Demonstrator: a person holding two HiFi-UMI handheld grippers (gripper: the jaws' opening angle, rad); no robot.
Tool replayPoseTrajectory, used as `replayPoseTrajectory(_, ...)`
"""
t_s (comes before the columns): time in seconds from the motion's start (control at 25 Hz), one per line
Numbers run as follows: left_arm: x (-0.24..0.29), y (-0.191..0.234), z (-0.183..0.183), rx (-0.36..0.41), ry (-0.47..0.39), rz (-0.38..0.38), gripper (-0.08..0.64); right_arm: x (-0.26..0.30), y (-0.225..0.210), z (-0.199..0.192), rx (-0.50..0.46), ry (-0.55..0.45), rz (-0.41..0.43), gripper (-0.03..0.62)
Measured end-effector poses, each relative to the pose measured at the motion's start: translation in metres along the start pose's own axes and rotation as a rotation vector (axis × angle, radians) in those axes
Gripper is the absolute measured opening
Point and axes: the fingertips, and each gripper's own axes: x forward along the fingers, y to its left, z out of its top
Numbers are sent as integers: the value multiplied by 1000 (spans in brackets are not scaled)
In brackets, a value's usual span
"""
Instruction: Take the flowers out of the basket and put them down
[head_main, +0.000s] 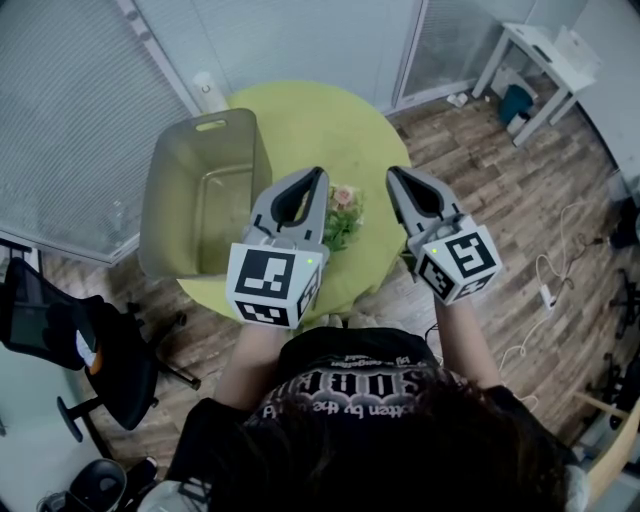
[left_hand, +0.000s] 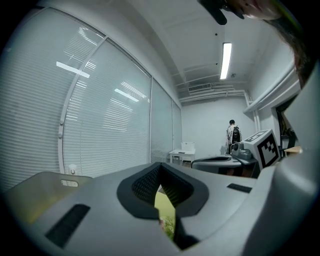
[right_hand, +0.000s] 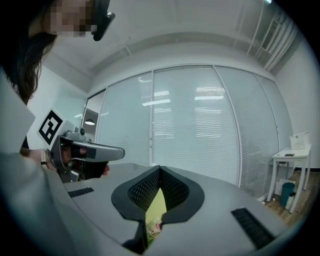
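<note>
A small bunch of pink flowers with green leaves (head_main: 342, 214) lies on the round yellow-green table (head_main: 330, 120), outside the basket, between my two grippers. The grey plastic basket (head_main: 170, 190) stands on the table's left side and looks empty. My left gripper (head_main: 319, 172) is held level just left of the flowers, jaws shut on nothing. My right gripper (head_main: 391, 172) sits level to their right, also shut and empty. In the left gripper view the flowers (left_hand: 168, 226) peek through the gap below the closed left gripper (left_hand: 160, 164). The right gripper (right_hand: 159, 168) shows them (right_hand: 154, 228) the same way.
Glass walls with blinds (head_main: 70, 110) run behind the table. A black office chair (head_main: 110, 365) stands at the lower left, a white desk (head_main: 540, 50) at the far right, and cables (head_main: 550, 290) lie on the wooden floor. A person (left_hand: 233, 135) stands far off.
</note>
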Motion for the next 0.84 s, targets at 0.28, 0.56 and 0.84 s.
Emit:
replayPoseTrajectory(0.28, 0, 2, -6, 13, 19, 16, 3, 6, 0, -1, -15, 6, -5, 28)
replayPoseTrajectory(0.56, -2, 5, -11, 8, 32, 29, 3, 9, 0, -6, 4, 13, 5, 28)
replayPoseTrajectory(0.84, -5, 12, -15, 4, 38, 41, 3, 15, 1, -8, 7, 16, 7, 28)
